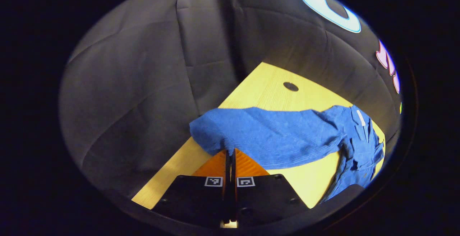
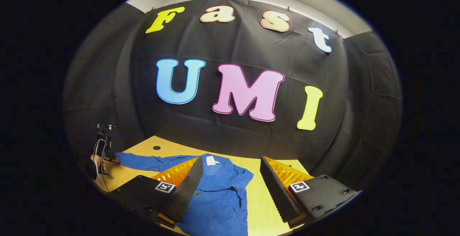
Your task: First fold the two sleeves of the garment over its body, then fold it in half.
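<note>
A blue garment [image 2: 219,193] lies on a wooden table [image 2: 262,207], one sleeve [image 1: 273,139] stretched toward nine o'clock in the right gripper view. The left gripper [image 1: 230,153] pinches that sleeve's cuff end, fingers pressed together; the right gripper [image 2: 230,164] hangs spread wide above the garment's body.

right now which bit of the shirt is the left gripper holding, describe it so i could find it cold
On the pale wooden table lies a blue garment, body toward the right gripper, which hangs open above it. One long sleeve stretches away from the body toward the table's edge by the black cloth wall. Its cuff end is the bit pinched in the left gripper; the small white label sits at the collar, the opposite end.
</note>
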Demonstrator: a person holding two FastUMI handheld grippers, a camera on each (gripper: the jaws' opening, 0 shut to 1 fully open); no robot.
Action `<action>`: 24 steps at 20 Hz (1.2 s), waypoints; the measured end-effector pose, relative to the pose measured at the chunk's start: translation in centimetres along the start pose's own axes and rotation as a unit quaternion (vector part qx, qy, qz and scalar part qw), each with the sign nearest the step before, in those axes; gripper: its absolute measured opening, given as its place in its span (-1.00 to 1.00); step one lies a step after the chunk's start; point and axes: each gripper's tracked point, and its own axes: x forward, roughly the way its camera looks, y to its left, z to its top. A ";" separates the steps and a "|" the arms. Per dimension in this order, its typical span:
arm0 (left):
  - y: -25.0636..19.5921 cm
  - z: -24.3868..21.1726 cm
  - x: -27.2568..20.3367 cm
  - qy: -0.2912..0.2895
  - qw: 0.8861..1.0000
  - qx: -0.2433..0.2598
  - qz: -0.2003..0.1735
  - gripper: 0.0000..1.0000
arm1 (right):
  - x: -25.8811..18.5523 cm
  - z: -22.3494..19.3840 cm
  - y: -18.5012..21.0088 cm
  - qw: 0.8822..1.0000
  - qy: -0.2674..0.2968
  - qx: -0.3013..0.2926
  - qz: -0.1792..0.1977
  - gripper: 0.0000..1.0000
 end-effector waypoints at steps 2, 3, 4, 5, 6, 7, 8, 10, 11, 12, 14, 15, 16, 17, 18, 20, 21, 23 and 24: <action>-2.5 1.4 -1.3 -0.023 1.000 0.014 -0.016 -1.00 | 0.5 -0.6 -0.6 1.000 0.004 0.006 0.003 0.92; -4.0 2.0 -1.8 -0.033 0.999 0.030 -0.023 -1.00 | 0.7 -0.9 -0.9 1.000 0.008 0.010 0.005 0.92; -6.2 2.7 -2.1 -0.040 0.998 0.043 -0.038 -1.00 | 1.0 -1.3 -1.2 1.000 0.013 0.013 0.007 0.92; -8.1 3.3 -2.8 -0.047 0.996 0.052 -0.051 -1.00 | 1.1 -1.8 -1.5 1.000 0.015 0.011 0.007 0.99; -10.2 3.9 -3.4 -0.055 0.995 0.059 -0.064 -1.00 | 1.4 -1.8 -2.2 1.000 0.013 0.003 0.005 0.90; -12.4 4.3 -3.9 -0.064 0.993 0.066 -0.078 -1.00 | 1.5 -1.8 -2.7 1.000 0.009 -0.002 0.005 0.99; -14.8 4.9 -4.7 -0.074 0.990 0.071 -0.096 -1.00 | 1.5 -2.1 -3.1 1.000 0.009 -0.004 0.005 0.99; -20.3 5.6 -6.3 -0.095 0.982 0.089 -0.138 -1.00 | 1.7 -2.5 -4.3 1.000 0.009 -0.001 0.001 0.99; -23.3 5.5 -7.2 -0.100 0.977 0.101 -0.158 -1.00 | 1.8 -2.7 -4.9 1.000 0.010 0.003 -0.002 0.99; -26.7 5.6 -8.6 -0.110 0.971 0.109 -0.180 -1.00 | 2.0 -3.0 -5.3 1.000 0.009 0.003 -0.003 0.99; -33.5 5.1 -10.4 -0.118 0.961 0.121 -0.220 -1.00 | 2.3 -3.6 -6.4 1.000 0.011 -0.002 -0.006 0.90; -36.5 4.2 -10.9 -0.113 0.955 0.134 -0.239 -1.00 | 2.3 -4.0 -6.7 1.000 0.015 0.001 -0.006 0.92; -39.3 3.1 -11.4 -0.104 0.949 0.151 -0.256 -1.00 | 2.4 -4.3 -7.3 1.000 0.017 0.003 -0.008 0.92; -41.8 2.3 -11.8 -0.097 0.944 0.164 -0.269 -1.00 | 2.4 -4.5 -8.0 1.000 0.017 0.006 -0.011 0.99; -44.3 1.2 -12.4 -0.089 0.939 0.170 -0.287 -1.00 | 2.4 -5.0 -8.6 1.000 0.020 0.012 -0.014 0.92; -49.1 -0.9 -13.4 -0.077 0.928 0.176 -0.319 -1.00 | 2.1 -5.9 -9.9 0.999 0.027 0.022 -0.018 0.90; -51.0 -2.0 -13.6 -0.068 0.924 0.182 -0.328 -1.00 | 1.9 -6.4 -10.5 0.999 0.032 0.026 -0.021 0.99; -55.2 -4.6 -13.7 -0.049 0.919 0.202 -0.335 -1.00 | 1.8 -7.2 -12.1 0.998 0.038 0.033 -0.030 0.90; -56.7 -6.1 -13.4 -0.035 0.919 0.218 -0.327 -1.00 | 1.9 -7.4 -12.9 0.998 0.039 0.036 -0.034 0.99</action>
